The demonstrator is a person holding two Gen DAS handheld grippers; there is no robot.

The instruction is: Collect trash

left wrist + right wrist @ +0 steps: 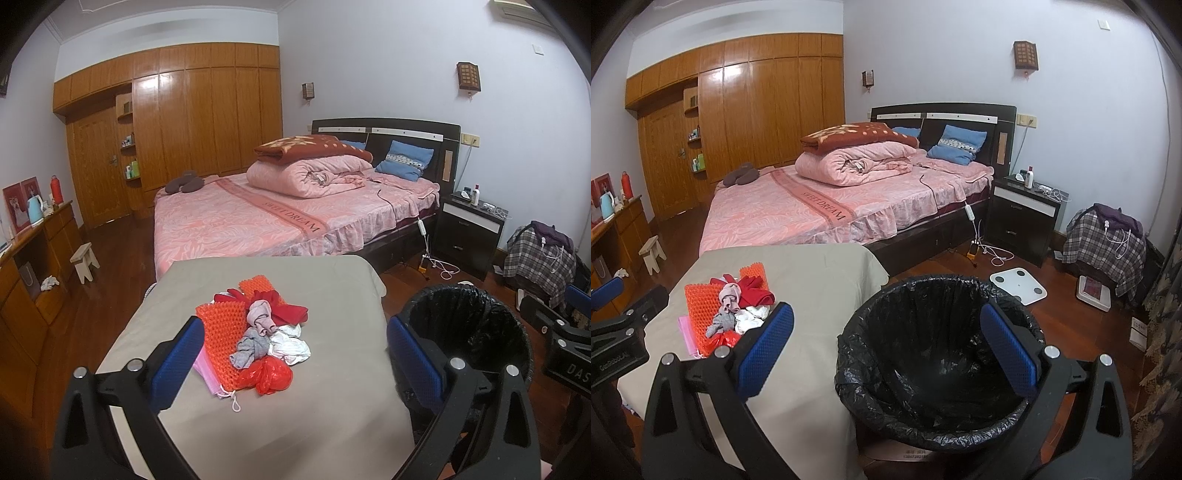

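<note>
A heap of trash (258, 332) lies on the grey-covered table (295, 413): orange foam netting (218, 332), a red plastic bag (269, 376), a pink mask (208, 376), grey and white crumpled rags, red cloth. My left gripper (295, 354) hovers over the table in front of the heap, open and empty. A bin lined with a black bag (938, 369) stands to the table's right; nothing shows inside it. My right gripper (886, 354) is open above the bin's near rim. The heap (731, 314) also shows in the right wrist view, left of the fingers.
A bed with pink bedding (266, 214) stands beyond the table. A dark nightstand (469, 232) and cables on the floor are to its right. A white scale (1017, 284) lies behind the bin. A wooden dresser (29, 258) and stool (85, 262) are at left.
</note>
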